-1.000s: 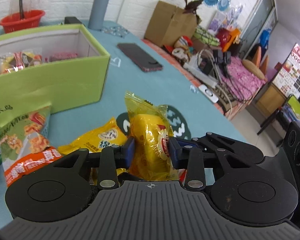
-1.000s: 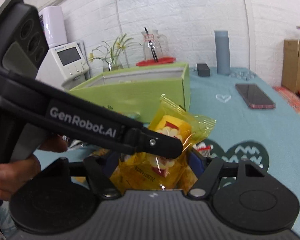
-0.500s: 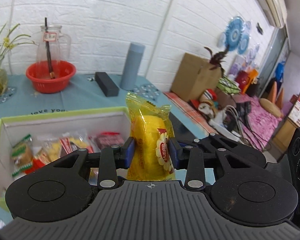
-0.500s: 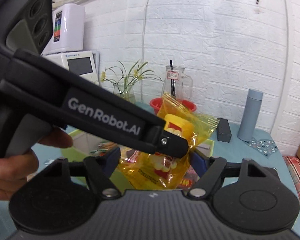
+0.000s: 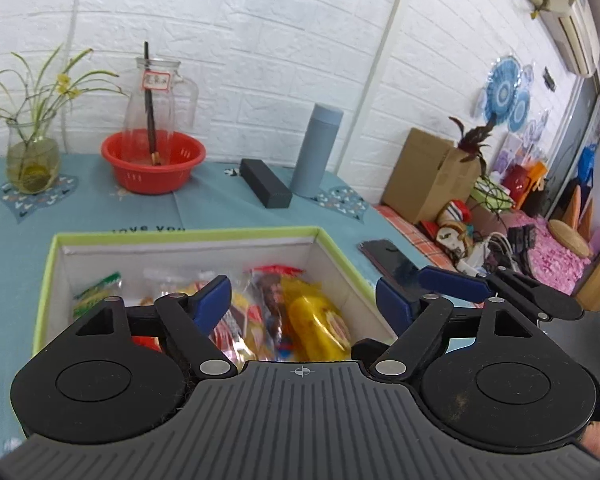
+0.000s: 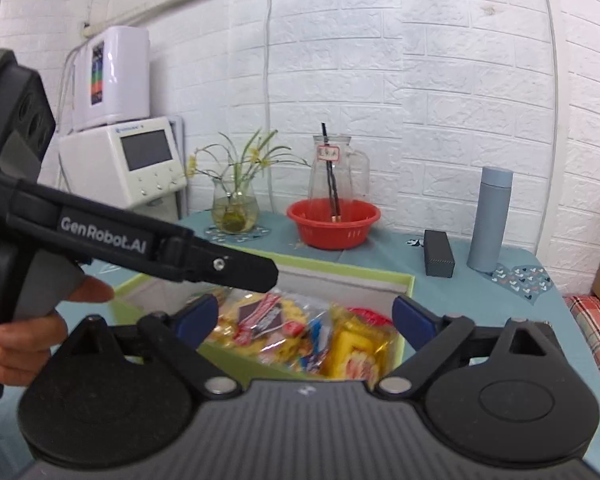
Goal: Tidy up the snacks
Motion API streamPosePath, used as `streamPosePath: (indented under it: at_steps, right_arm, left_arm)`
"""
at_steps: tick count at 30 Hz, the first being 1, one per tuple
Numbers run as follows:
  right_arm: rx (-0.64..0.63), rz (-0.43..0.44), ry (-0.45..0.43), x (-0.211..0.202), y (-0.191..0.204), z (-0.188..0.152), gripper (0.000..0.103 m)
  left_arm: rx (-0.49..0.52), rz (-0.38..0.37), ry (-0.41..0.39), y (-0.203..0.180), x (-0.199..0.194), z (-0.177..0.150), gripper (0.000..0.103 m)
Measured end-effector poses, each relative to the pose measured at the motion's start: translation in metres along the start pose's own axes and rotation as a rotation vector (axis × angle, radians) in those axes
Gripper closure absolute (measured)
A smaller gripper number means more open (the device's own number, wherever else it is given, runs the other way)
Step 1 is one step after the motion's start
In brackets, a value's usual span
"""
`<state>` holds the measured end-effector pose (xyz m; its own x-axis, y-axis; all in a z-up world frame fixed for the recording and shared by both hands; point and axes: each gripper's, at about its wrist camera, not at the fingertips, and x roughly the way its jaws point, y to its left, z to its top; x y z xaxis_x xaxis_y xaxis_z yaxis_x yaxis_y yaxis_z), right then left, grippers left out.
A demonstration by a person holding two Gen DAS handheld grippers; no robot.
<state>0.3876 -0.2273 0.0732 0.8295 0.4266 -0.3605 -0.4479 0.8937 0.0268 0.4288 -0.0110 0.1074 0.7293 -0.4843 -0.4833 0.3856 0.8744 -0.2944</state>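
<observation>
both jaws just sprung wide, empty, over green box (image 5: pixel 188 236) of snacks (image 5: pixel 316 320); left-held gripper (image 6: pixel 140 244) (right view only).

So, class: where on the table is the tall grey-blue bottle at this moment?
In both wrist views the grey-blue bottle stands upright at the table's back right, by the white brick wall, just right of the black case and behind the green box.

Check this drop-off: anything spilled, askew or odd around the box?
Nothing stands out. The snack packets lie loosely piled inside the green box, none over the rim. Left gripper and right gripper are open and empty above it.
</observation>
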Motion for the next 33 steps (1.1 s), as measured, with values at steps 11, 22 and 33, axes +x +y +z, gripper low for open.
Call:
streamPosePath:
  at_steps: [11, 22, 33]
  right_arm:
    - [0.073, 0.106, 0.155, -0.07, 0.074, -0.097, 0.01]
    - [-0.017, 0.141, 0.257, -0.045, 0.104, -0.113, 0.01]
    - [-0.03, 0.21, 0.274, -0.077, 0.136, -0.129, 0.01]
  left_arm:
    - [-0.083, -0.071, 0.159, -0.018, -0.068, -0.125, 0.037]
    - [-0.185, -0.121, 0.317, -0.01, -0.03, -0.15, 0.071]
    - [-0.117, -0.034, 0.288, -0.029, -0.084, -0.183, 0.07]
